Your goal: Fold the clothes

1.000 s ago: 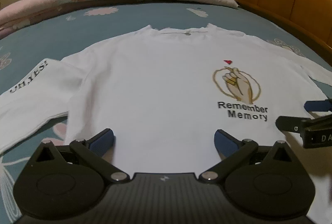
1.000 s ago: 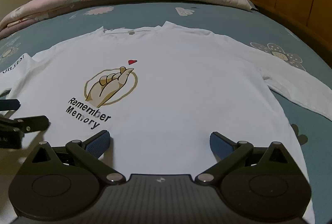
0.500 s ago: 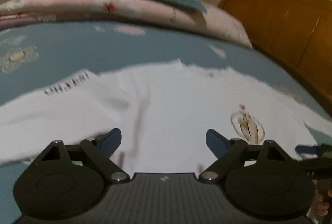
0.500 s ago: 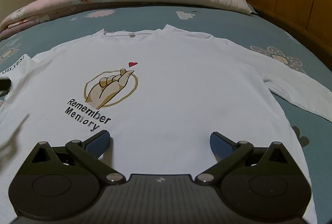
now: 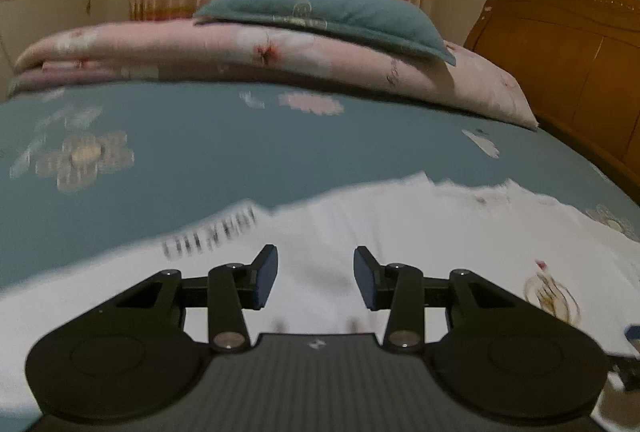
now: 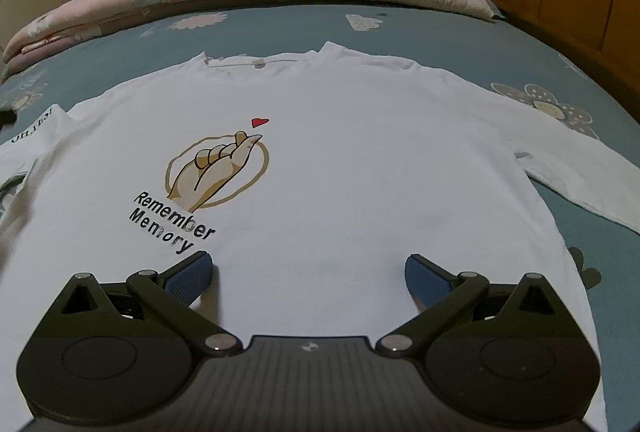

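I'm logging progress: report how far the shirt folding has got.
Done: the shirt lies spread flat, print up, on the bed. In hand: the left gripper is closing over the lettered sleeve, nothing pinched yet; the right gripper is open above the hem. Left: every fold, both sleeves and the body.

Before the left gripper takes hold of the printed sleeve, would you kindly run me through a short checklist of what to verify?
1. White shirt lies flat, print side up, on the bed sheet: ok.
2. Printed sleeve lies ahead of the left gripper: ok, though that view is blurred.
3. Left gripper has fabric between its pads: not ok; its jaws are closing with nothing gripped.
4. Right gripper is open and free of cloth: ok.
5. Other sleeve is spread out to the side, unfolded: ok.
6. Left gripper's height above the sleeve: cannot tell.
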`<state>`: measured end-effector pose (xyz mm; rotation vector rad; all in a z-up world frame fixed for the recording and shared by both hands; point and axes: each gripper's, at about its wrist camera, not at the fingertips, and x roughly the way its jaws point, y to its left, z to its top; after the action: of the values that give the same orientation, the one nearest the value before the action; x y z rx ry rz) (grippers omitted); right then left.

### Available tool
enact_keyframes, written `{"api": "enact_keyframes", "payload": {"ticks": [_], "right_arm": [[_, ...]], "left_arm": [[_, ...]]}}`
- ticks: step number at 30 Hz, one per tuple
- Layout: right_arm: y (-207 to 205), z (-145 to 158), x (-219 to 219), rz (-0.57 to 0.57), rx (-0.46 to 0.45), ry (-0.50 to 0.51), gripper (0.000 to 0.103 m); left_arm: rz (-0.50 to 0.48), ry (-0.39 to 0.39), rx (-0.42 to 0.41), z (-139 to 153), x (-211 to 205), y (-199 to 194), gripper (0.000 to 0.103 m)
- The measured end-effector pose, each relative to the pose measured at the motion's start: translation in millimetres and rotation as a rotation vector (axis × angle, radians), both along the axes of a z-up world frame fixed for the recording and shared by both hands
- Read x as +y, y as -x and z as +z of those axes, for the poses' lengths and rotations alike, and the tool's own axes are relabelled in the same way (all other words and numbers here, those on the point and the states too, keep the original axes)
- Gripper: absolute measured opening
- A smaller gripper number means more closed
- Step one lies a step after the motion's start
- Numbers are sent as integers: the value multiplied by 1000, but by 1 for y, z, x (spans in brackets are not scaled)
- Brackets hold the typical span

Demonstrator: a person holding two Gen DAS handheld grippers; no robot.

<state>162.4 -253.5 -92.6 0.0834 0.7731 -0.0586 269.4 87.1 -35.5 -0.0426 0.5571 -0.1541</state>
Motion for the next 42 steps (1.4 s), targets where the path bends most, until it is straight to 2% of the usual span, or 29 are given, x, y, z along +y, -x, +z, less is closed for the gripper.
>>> {"api": "enact_keyframes", "payload": {"ticks": [3, 7, 9, 11, 15, 19, 21, 22, 24, 25, 26, 29, 32, 37, 38, 40, 42], "right_arm": [[0, 0, -1, 10, 4, -7, 103], [1, 1, -4, 31, 8, -16, 103], [1, 1, -6, 42, 7, -19, 103], [1, 1, -7, 52, 5, -16, 103], [2, 0, -7, 66, -1, -10, 103], [3, -2, -6, 76, -9, 6, 103], [3, -2, -5, 78, -12, 13, 103], [3, -2, -5, 79, -13, 16, 103], [3, -2, -5, 78, -16, 16, 103], [3, -2, -5, 78, -16, 18, 103], [3, -2, -5, 78, -16, 18, 103], [2, -2, -4, 77, -15, 19, 103], [3, -3, -4, 77, -16, 19, 103], [2, -3, -4, 77, -12, 19, 103], [1, -2, -4, 78, -11, 18, 103], [1, -2, -5, 79, -9, 16, 103], [1, -2, -5, 80, -8, 17, 103]], "left_arm": [[-42, -33, 22, 17, 2, -46, 40], [-147, -19, 136, 5, 0, -110, 41], [-166, -58, 181, -8, -4, -130, 41], [-172, -129, 188, -19, -9, -141, 41], [-230, -146, 231, -35, -9, -149, 41], [-248, -247, 250, -47, -11, -151, 42], [-266, -249, 254, -48, -9, -149, 41], [-277, -244, 256, -48, -8, -147, 38], [-298, -248, 256, -48, -10, -144, 19], [-302, -253, 256, -47, -13, -143, 1], [-297, -266, 251, -46, -16, -142, 0], [-248, -277, 229, -42, -19, -143, 0], [-201, -251, 194, -37, -18, -150, 0], [-171, -248, 214, -43, -16, -154, 2], [-164, -228, 202, -40, -12, -152, 9], [-148, -169, 157, -29, -1, -147, 12], [-113, -151, 131, -20, 10, -143, 22]]}}
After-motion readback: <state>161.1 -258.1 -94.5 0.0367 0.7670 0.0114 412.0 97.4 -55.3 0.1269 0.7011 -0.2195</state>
